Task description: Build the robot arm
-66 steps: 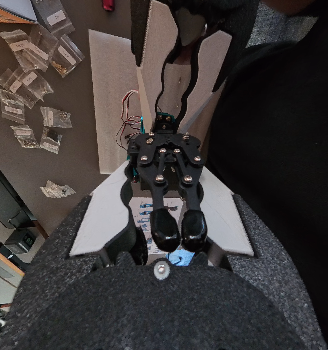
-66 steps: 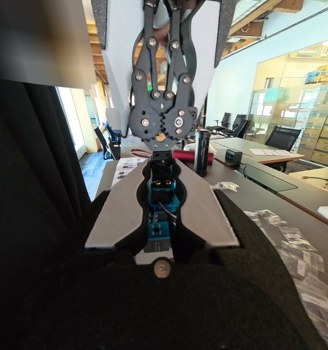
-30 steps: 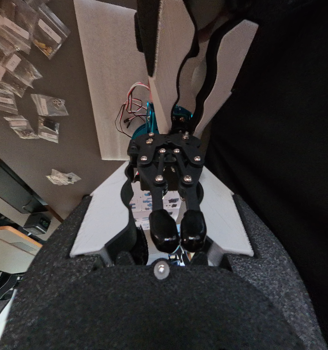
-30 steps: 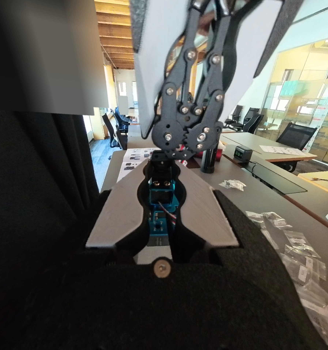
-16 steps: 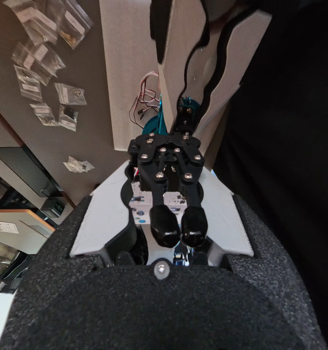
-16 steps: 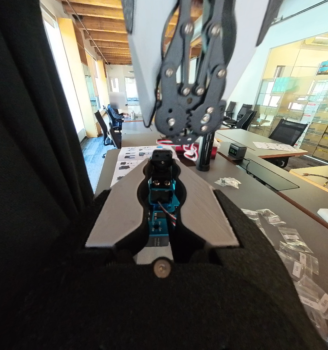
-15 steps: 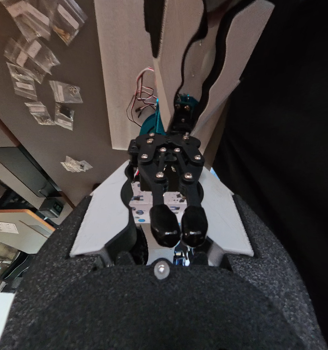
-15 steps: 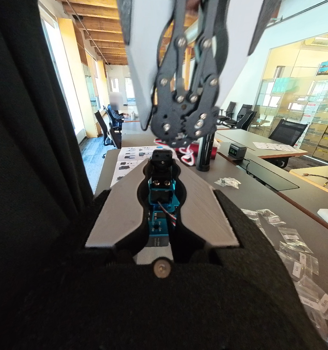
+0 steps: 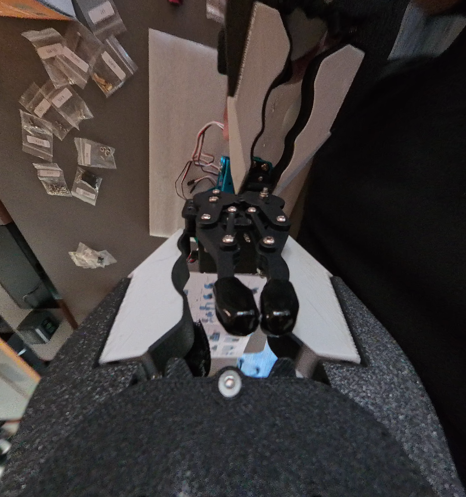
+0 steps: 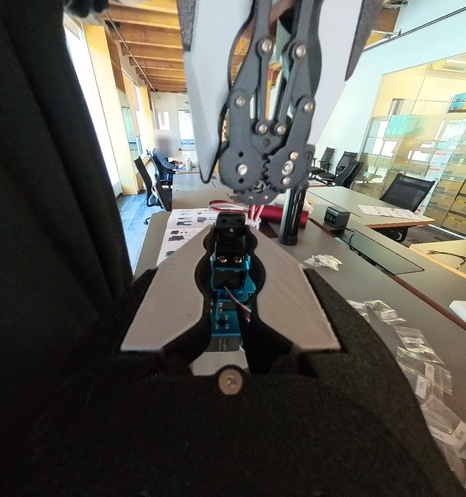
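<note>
My left gripper (image 9: pixel 234 242) is shut on a black toy-size robot claw (image 9: pixel 237 223) with metal screws; the claw's two glossy tips point back at the camera. My right gripper (image 10: pixel 230 234) is shut on a teal bracket with a black servo (image 10: pixel 227 277) and red-white-black wires. In the right wrist view the claw (image 10: pixel 264 161) hangs gear-end down just above the servo's black top, a small gap apart. In the left wrist view the right gripper (image 9: pixel 256 183) comes in from the top with the teal bracket (image 9: pixel 225 174) right behind the claw's base.
Several small bags of screws (image 9: pixel 59 107) lie on the grey table, beside a white foam sheet (image 9: pixel 183 121). A printed sheet (image 10: pixel 183 223), a black cylinder (image 10: pixel 291 215), a red cylinder (image 10: pixel 274 215) and a small device (image 10: pixel 336 215) stand farther off. Dark clothing (image 9: pixel 388 242) fills one side. Only a small space, under 4 cm, lies between the two pairs of fingers.
The claw's gear end sat on the servo's top 2.2 s ago. It has since come off, tilted and swung, and now hangs just above it. Both grippers stayed shut.
</note>
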{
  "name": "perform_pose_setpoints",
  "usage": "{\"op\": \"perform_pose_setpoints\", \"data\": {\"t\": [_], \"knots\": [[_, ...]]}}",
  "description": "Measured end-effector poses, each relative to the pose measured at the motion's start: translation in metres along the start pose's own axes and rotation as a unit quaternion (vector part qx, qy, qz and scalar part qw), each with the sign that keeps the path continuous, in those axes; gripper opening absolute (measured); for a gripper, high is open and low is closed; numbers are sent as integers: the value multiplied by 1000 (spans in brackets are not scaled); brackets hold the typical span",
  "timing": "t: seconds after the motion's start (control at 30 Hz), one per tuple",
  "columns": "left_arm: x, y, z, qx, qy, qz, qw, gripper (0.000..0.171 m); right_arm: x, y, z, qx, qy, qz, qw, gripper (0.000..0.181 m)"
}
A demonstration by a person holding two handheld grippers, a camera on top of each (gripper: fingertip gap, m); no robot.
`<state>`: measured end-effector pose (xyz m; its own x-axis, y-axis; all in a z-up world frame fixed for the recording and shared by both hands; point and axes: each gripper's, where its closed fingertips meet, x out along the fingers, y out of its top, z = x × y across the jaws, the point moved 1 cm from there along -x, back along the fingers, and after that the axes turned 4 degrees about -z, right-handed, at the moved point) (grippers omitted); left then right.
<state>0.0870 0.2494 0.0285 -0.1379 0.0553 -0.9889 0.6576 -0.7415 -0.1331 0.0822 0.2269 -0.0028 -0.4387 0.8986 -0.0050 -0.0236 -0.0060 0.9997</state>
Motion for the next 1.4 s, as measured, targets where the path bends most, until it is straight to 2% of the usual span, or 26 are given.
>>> {"op": "perform_pose_setpoints", "data": {"t": [0.13, 0.23, 0.5, 0.57, 0.8, 0.93, 1.17, 1.4], "knots": [[-11, -10, 0, -31, -12, 106, 994, 61, -9, 13, 0, 16, 9, 37, 999, 23], [-10, -26, 11, -61, -42, 181, 981, 60, -17, 16, 0, 18, 28, 30, 999, 26], [26, -84, 47, -138, -91, 326, 931, 62, 0, 10, -6, -13, 57, -40, 997, 27], [37, -91, 57, -153, -112, 354, 916, 61, 3, 11, -7, -17, 66, -44, 997, 20], [68, -102, 84, -170, -161, 399, 886, 61, 4, 14, -7, -24, 83, -34, 996, 20], [77, -105, 89, -175, -174, 408, 879, 61, 5, 15, -9, -20, 106, -25, 994, 20], [84, -109, 91, -171, -178, 406, 880, 61, 6, 15, -9, 15, 126, -7, 992, 19], [87, -109, 88, -154, -184, 399, 885, 62, 7, 15, -5, 23, 87, 6, 996, 17]]}}
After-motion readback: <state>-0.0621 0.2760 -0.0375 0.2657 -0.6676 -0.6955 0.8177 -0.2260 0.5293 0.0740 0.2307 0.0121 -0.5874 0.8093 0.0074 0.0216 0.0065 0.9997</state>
